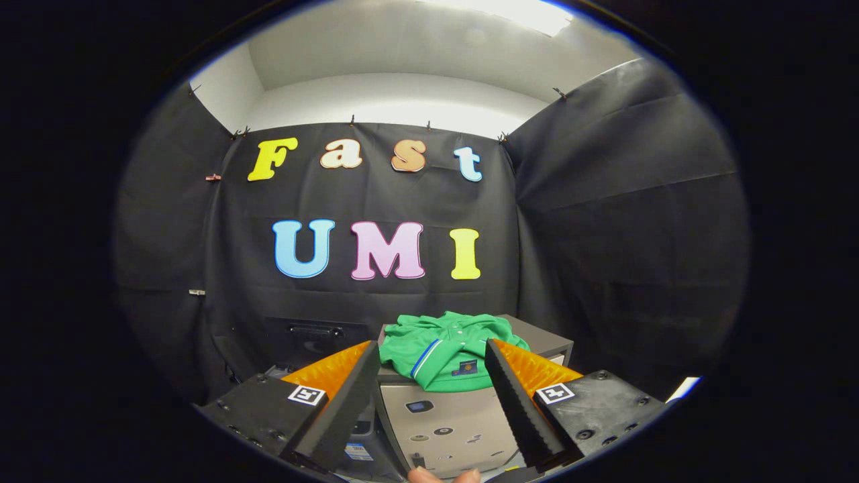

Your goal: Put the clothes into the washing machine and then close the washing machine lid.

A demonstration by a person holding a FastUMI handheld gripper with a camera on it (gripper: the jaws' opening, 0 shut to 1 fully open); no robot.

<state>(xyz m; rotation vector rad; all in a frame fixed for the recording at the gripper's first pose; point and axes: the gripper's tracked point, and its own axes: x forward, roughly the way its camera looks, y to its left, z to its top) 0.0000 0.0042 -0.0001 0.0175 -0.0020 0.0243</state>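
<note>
A green polo shirt (448, 349) lies crumpled on top of a grey box-shaped unit (443, 419), just beyond my fingers and between their lines. My gripper (433, 352) is open, its two fingers spread wide with nothing between them. To the left of the grey unit stands a dark machine (310, 335) with a raised black panel; I cannot tell how its lid stands, since my left finger (349, 396) covers most of it.
Black cloth walls close the booth on the left, back and right. A fingertip of a person's hand (424, 475) shows at the bottom, below the grey unit's front. A white strip (683, 388) lies low on the right.
</note>
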